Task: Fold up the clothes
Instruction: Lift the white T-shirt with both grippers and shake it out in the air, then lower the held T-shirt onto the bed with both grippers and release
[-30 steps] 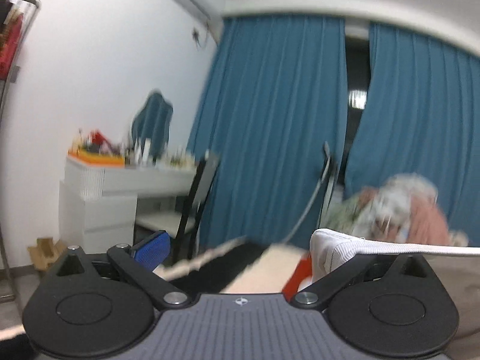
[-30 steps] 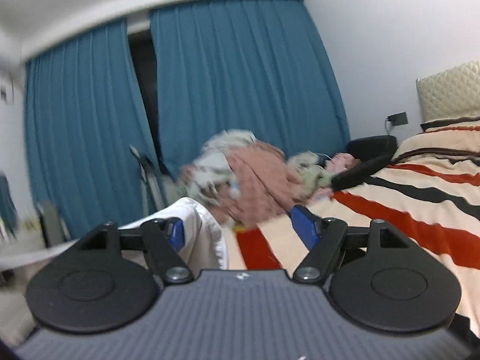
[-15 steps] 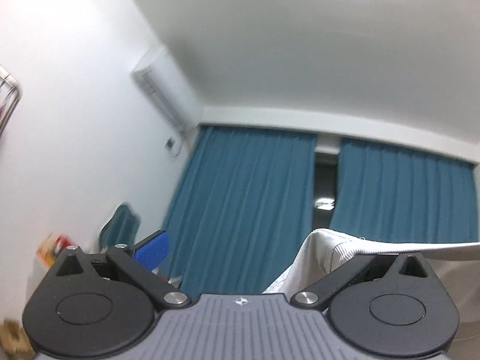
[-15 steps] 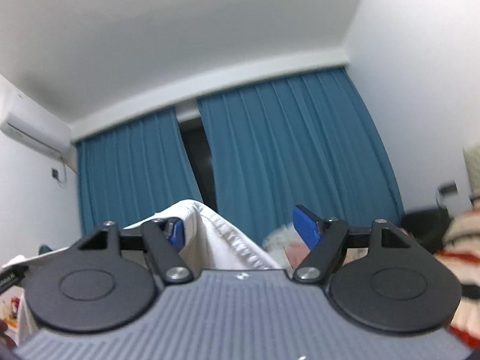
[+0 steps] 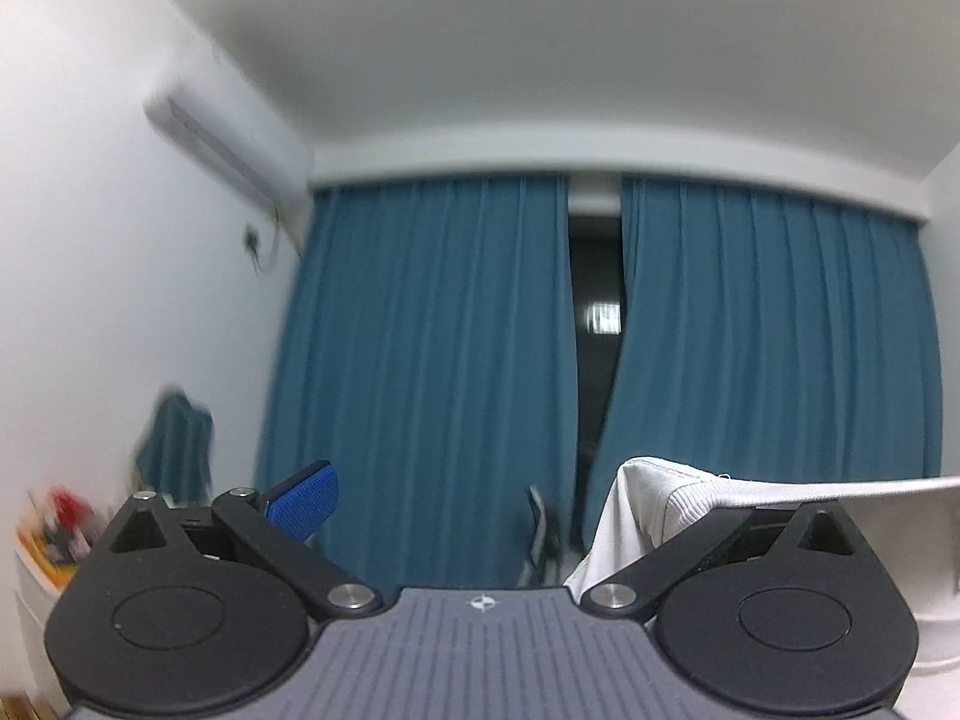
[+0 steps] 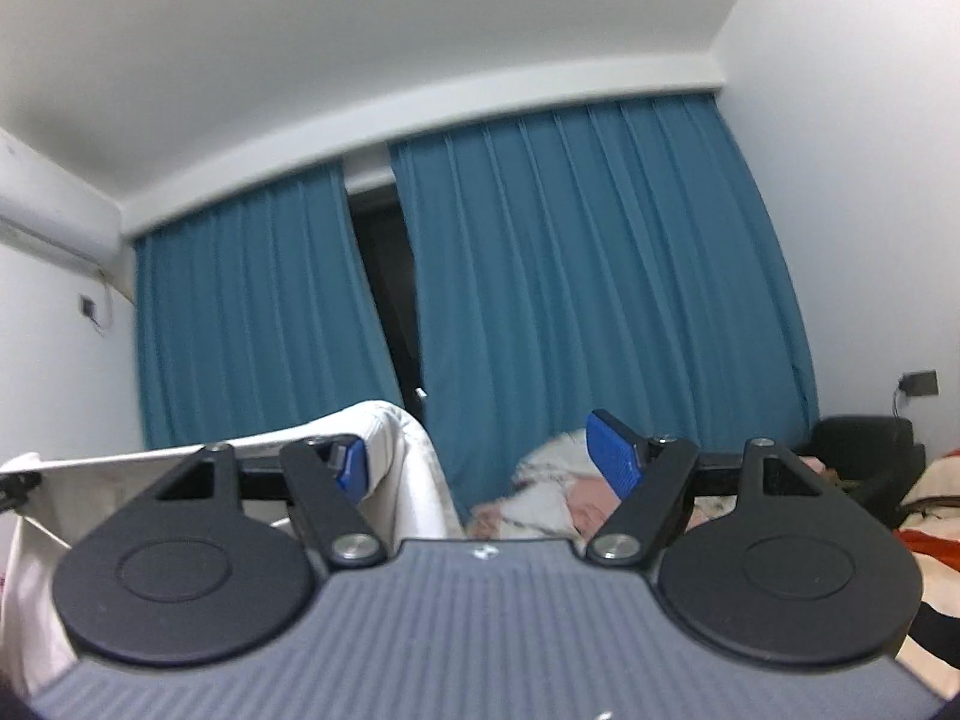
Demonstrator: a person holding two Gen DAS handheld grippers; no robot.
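**White garment raised and stretched between both grippers; views tipping back down**

Left gripper (image 5: 474, 498): jaws stand wide apart. The white garment (image 5: 666, 507) is draped over the right-hand finger, which it hides; no pinch between the pads is visible. Its hem runs taut off the right edge of the view.

Right gripper (image 6: 480, 462): jaws likewise spread. The garment (image 6: 402, 468) hangs over the left-hand finger, hem stretched away to the left. The cloth appears hooked on one finger of each tool and spanned between them, clear of the bed.

Change noted: half a second ago both cameras showed mostly ceiling. Now the blue curtains (image 5: 432, 360) fill more of each view, and the clothes pile (image 6: 552, 492) and striped bedding (image 6: 936, 534) are back at lower right. A second ago the cameras sat lower and level.

Assessment: the lift has likely peaked; laying the garment flat looks next. No fold made yet.
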